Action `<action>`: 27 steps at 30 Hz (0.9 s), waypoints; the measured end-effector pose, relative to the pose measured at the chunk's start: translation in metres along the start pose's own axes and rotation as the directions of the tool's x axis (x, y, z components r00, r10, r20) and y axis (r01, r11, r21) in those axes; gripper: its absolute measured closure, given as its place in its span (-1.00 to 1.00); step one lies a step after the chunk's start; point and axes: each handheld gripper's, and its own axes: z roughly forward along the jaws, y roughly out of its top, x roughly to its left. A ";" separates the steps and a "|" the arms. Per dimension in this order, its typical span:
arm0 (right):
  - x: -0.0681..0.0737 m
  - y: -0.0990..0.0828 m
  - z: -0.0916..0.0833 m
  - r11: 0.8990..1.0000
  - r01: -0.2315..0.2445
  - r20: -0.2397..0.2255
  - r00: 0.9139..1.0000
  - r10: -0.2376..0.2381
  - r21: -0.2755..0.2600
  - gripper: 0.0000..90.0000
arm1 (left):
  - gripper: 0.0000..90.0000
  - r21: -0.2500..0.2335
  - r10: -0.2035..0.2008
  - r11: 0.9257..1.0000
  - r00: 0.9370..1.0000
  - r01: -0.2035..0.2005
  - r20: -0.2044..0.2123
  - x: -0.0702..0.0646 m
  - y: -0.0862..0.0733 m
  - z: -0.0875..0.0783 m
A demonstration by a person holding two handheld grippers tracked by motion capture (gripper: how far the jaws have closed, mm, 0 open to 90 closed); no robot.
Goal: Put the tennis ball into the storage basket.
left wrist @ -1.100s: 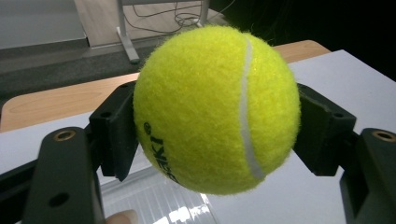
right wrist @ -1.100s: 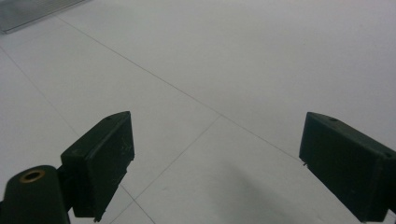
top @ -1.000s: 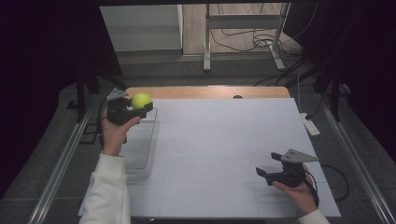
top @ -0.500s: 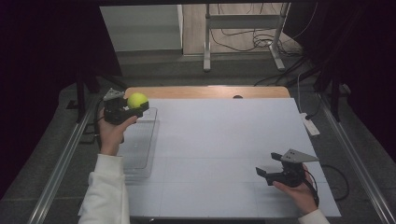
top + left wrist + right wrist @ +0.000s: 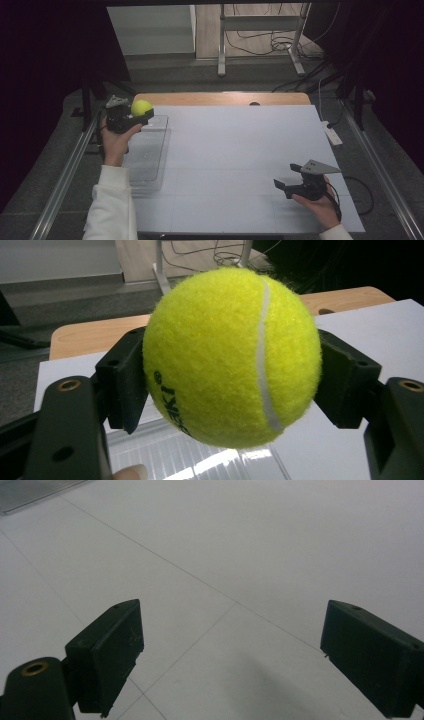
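Gripping tennis ball (image 5: pixel 231 357), left tool (image 5: pixel 131 118), black lettering close-up, clear tray (image 5: pixel 146 155) overhead

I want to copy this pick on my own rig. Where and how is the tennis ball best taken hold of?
Grip the tennis ball across its widest middle, one pad on each opposite side, as the left tool does now. It is round, so any side would serve, but jaws off the middle would tend to squeeze it out. Its fuzzy felt should help the pads hold without much force.
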 end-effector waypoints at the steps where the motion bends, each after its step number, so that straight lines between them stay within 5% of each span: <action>1: 0.000 0.000 0.000 1.000 0.000 0.000 1.000 0.000 0.000 -0.77 | -0.40 0.000 -0.001 1.000 1.000 0.001 -0.001 0.001 0.000 0.000; 27: 0.000 0.000 0.000 1.000 -0.001 0.001 1.000 0.001 -0.001 -0.77 | -0.40 0.044 -0.025 0.999 0.998 0.028 -0.065 0.016 -0.009 0.007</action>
